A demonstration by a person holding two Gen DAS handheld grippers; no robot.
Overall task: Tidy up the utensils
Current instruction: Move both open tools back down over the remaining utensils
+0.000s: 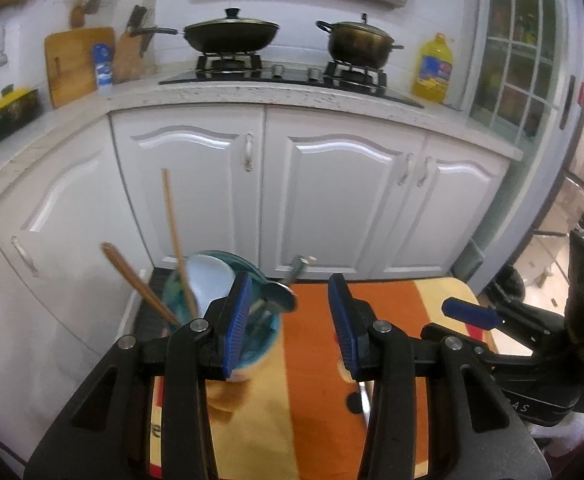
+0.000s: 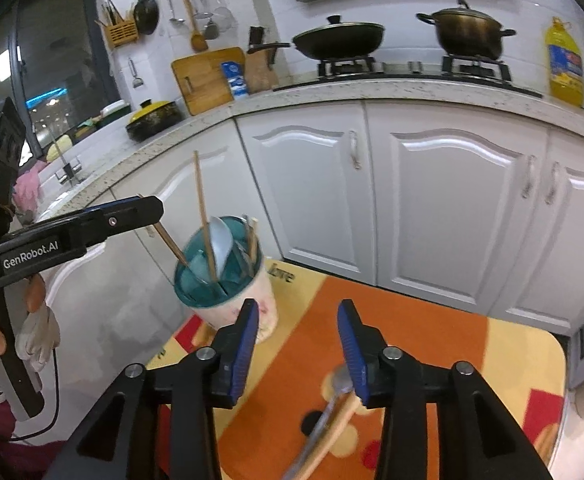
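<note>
A cup-shaped utensil holder [image 2: 228, 288] with a teal inside stands at the left of an orange and yellow table mat [image 2: 412, 320]. It holds wooden chopsticks [image 2: 202, 208], a white spoon [image 2: 222, 240] and metal utensils. In the left wrist view the holder [image 1: 260, 336] sits just behind my left finger, with a metal spoon [image 1: 280, 296] leaning out of it. My left gripper [image 1: 292, 320] is open and empty beside the holder. My right gripper [image 2: 298, 344] is open and empty above the mat. A metal spoon [image 2: 332, 396] and a wooden chopstick [image 2: 332, 436] lie on the mat beneath it.
White cabinets [image 2: 432, 200] stand behind the table. On the counter above are a wok [image 2: 338, 42], a pot [image 2: 468, 32], an oil bottle [image 2: 564, 68] and cutting boards [image 2: 204, 80]. The table's right edge [image 2: 560, 360] is rounded.
</note>
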